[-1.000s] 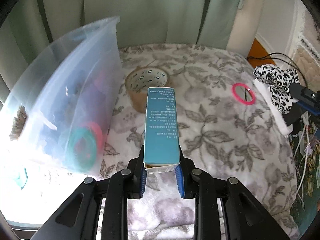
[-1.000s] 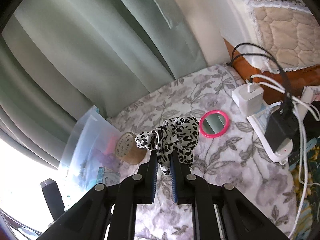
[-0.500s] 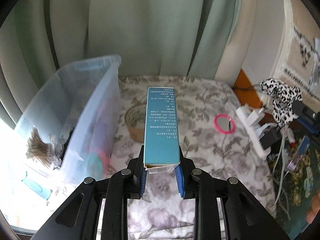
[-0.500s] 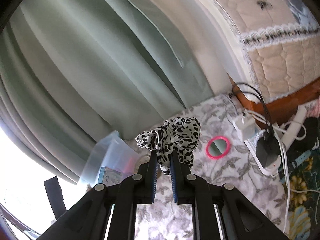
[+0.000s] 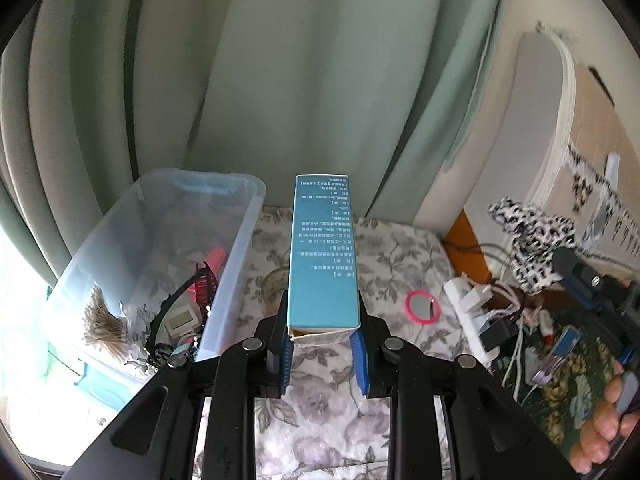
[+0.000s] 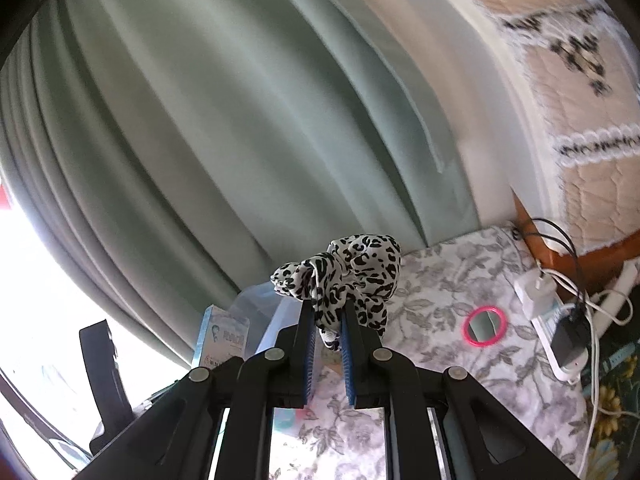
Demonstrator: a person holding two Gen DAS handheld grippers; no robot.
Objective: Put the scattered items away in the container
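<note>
1. Left wrist view: left gripper (image 5: 323, 346) clamped on a teal box (image 5: 323, 252), held above the floral cloth (image 5: 400, 248), right of the clear bin (image 5: 236, 236).
2. Right wrist view: right gripper (image 6: 327, 350) pinched on a leopard scrunchie (image 6: 352, 272), raised; pink mirror (image 6: 483, 326) lies on the cloth.

Bin (image 5: 224, 280) top open at frame left; tape roll (image 5: 274, 284) and mirror (image 5: 423, 308) sit centre; chargers (image 5: 476, 304) clutter right.
</note>
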